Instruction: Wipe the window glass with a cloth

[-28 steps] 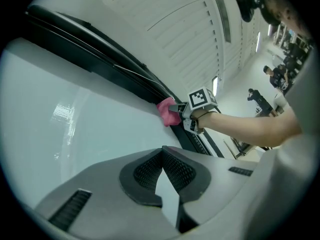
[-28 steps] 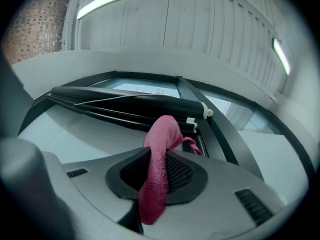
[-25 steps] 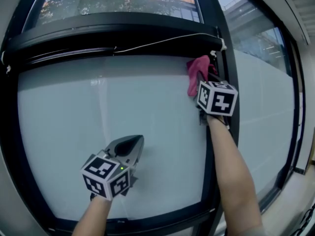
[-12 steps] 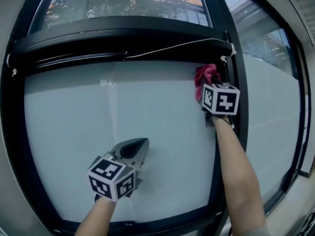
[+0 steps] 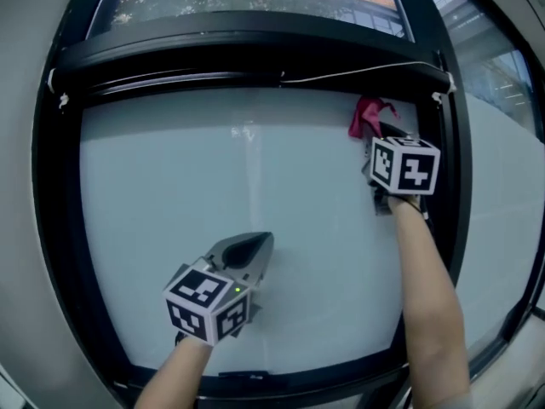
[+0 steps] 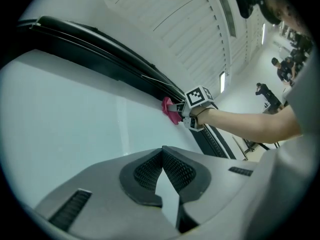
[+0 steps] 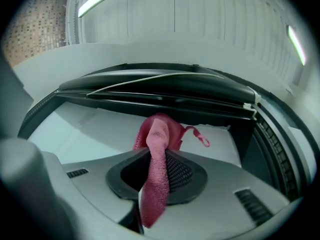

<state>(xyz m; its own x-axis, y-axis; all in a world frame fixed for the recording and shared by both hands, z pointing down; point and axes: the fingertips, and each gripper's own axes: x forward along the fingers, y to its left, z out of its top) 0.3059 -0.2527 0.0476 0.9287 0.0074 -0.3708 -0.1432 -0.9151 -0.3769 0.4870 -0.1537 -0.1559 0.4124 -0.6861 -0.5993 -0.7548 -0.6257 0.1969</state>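
Note:
The frosted window glass [image 5: 170,186] fills the head view inside a black frame [image 5: 255,54]. My right gripper [image 5: 381,139] is near the pane's top right corner, shut on a pink cloth [image 5: 367,116] that lies bunched against the glass. In the right gripper view the cloth [image 7: 159,129] runs between the jaws and hangs down past them. My left gripper [image 5: 249,250] sits low at the pane's middle, pointing at the glass. Its jaws are shut with nothing in them [image 6: 162,152]. The left gripper view also shows the cloth [image 6: 171,111] far off.
A thin white cord [image 5: 358,71] runs along the black top bar. A black upright [image 5: 451,186] borders the pane just right of my right arm, with another pane [image 5: 502,143] beyond. People [image 6: 262,91] stand far off in the room behind.
The head view has swung, so the pane sits further right and fuller in view. The right gripper has drawn slightly away from the right upright, with the cloth more bunched. The left gripper has hardly moved.

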